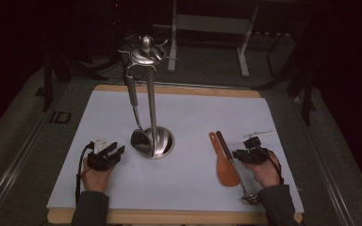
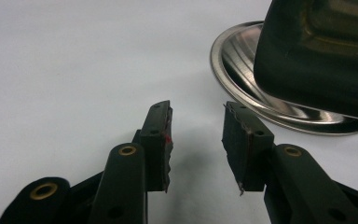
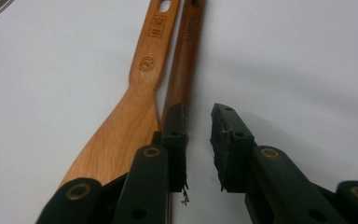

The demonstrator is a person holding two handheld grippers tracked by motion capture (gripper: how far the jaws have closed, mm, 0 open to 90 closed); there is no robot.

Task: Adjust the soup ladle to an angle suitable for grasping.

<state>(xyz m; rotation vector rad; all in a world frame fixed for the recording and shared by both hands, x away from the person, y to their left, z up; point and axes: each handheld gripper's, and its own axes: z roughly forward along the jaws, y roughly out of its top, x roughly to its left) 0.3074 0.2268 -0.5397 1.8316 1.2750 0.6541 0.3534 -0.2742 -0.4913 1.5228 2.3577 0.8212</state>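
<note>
A steel utensil stand [image 1: 153,117] rises from a round base [image 2: 242,70] at the middle of the white mat. A ladle [image 1: 134,101] hangs from its top hooks, the dark bowl [image 2: 317,51] low over the base. My left gripper [image 1: 115,149] [image 2: 196,135] rests open and empty just left of the base. A wooden spatula [image 1: 225,165] [image 3: 135,112] lies at the right, beside a dark-handled metal spoon [image 1: 229,153] [image 3: 184,70]. My right gripper [image 1: 236,154] [image 3: 199,140] is open, its left jaw over the spoon's handle, with only mat in the gap.
The white mat [image 1: 193,113] covers a wooden table [image 1: 179,89]. A thin white item [image 1: 259,133] lies just beyond the right gripper. Dark floor and a metal frame [image 1: 207,23] lie behind the table.
</note>
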